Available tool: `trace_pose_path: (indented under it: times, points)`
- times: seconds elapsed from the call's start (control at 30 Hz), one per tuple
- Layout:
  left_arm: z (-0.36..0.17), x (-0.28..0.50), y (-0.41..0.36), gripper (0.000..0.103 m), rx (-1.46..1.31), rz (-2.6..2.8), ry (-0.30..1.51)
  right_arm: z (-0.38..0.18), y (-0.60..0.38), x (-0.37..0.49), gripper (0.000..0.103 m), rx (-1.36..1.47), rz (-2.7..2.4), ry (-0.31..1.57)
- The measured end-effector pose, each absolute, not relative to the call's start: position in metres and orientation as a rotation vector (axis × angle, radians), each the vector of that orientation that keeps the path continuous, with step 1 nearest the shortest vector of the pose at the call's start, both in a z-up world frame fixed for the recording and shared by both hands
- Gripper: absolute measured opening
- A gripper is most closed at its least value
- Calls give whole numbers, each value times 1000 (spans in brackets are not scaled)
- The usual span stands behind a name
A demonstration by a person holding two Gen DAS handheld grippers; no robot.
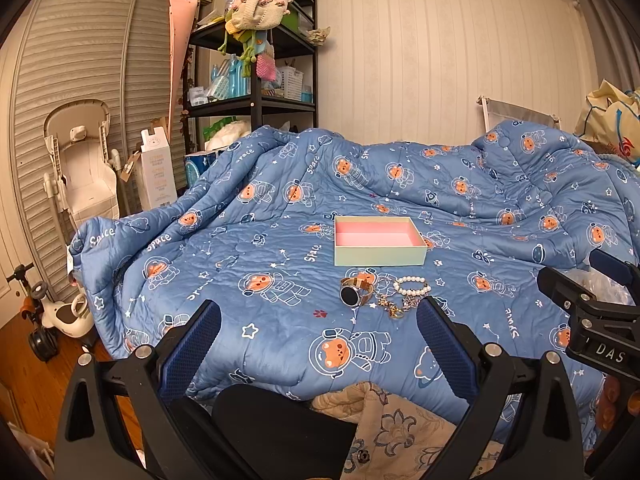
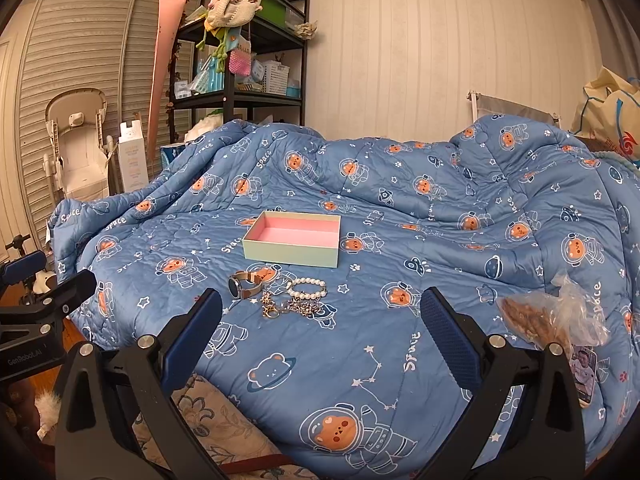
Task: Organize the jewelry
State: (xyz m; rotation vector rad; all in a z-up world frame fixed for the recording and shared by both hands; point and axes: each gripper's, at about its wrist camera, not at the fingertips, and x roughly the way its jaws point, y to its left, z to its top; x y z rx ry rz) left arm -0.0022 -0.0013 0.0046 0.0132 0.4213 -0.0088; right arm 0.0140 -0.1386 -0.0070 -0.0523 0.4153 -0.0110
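Observation:
An open pale green box (image 1: pixel 379 255) with a pink inside (image 2: pixel 294 254) lies empty on the blue quilt. In front of it lie a watch (image 1: pixel 351 293) (image 2: pixel 239 285), a white pearl bracelet (image 1: pixel 412 285) (image 2: pixel 306 287) and gold chain pieces (image 1: pixel 394 307) (image 2: pixel 286 305), close together. My left gripper (image 1: pixel 318 322) is open and empty, just short of the jewelry. My right gripper (image 2: pixel 320 314) is open and empty, to the right of the jewelry. Each gripper shows at the edge of the other's view.
The blue space-bear quilt (image 1: pixel 280 312) covers the bed. A clear bag of brown snacks (image 2: pixel 552 316) lies on the quilt at the right. A black shelf unit (image 1: pixel 256 60), a baby chair (image 1: pixel 80 168) and a ride-on toy (image 1: pixel 56 316) stand to the left.

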Motion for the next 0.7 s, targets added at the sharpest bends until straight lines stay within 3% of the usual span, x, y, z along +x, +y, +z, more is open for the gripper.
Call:
trace_pose_path:
  times: [0.7]
  points:
    - [1, -1, -1, 96, 13, -8, 423, -12, -136, 13, 98, -57, -11, 421]
